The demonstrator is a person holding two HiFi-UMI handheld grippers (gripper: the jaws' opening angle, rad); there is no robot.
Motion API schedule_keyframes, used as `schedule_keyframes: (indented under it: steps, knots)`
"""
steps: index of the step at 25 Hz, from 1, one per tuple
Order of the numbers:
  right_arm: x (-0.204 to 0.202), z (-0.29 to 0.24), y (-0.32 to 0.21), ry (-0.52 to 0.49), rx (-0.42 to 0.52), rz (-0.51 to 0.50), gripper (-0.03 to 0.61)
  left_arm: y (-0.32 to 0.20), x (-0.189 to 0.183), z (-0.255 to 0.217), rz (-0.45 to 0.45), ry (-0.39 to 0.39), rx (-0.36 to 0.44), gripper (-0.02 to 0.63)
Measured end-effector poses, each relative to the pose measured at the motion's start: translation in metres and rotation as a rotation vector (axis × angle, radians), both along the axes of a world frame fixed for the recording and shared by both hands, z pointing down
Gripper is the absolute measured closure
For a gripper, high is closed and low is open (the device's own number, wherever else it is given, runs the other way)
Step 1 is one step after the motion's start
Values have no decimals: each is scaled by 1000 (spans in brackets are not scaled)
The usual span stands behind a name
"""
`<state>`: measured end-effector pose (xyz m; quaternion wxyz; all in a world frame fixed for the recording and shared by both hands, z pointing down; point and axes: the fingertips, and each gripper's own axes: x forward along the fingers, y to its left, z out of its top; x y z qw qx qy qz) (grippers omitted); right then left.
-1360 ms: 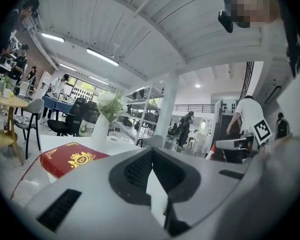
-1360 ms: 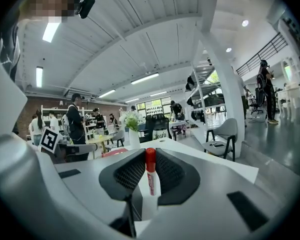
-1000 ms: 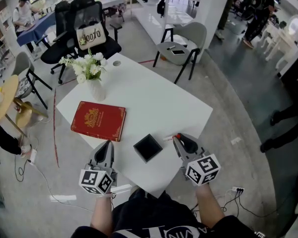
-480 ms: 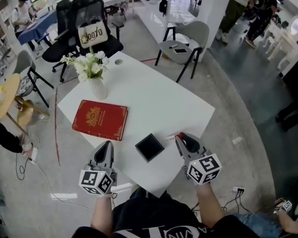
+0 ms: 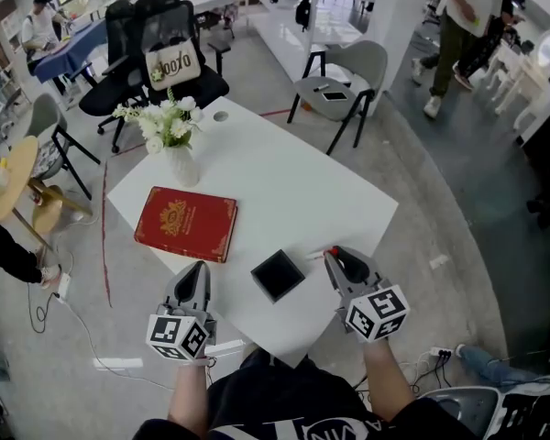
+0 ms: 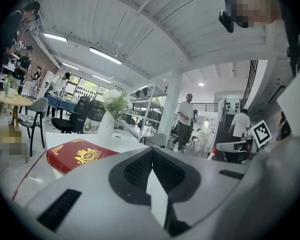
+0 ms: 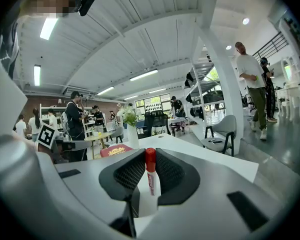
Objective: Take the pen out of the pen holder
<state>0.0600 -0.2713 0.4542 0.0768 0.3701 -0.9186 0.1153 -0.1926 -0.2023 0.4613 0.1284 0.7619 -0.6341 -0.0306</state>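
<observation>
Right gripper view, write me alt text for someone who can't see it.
The right gripper clamps a white pen with a red cap, upright between its jaws. Beyond lie a white table, a red book and a vase of flowers, with people standing farther back.

The left gripper (image 5: 199, 269) and the right gripper (image 5: 334, 257) have the same build. Each is a smooth grey plastic shell that gets narrower toward the front, with dark rectangular slots (image 7: 245, 204) sunk into its top. The fingers (image 6: 134, 170) are lined with black pads that have a fine dotted texture. At the rear of each shell sits a white cube (image 5: 177, 335) printed with black square markers. The person wears a black garment (image 5: 284, 401) with white lettering low on the front. The forearms (image 5: 188, 394) are bare.
</observation>
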Motion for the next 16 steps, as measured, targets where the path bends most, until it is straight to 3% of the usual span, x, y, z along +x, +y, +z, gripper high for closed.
schedule_keyframes:
  steps: [16]
  knots:
    - [-8, -3, -3, -12, 7, -7, 508, 1, -8, -3, -13, -3, 7, 611]
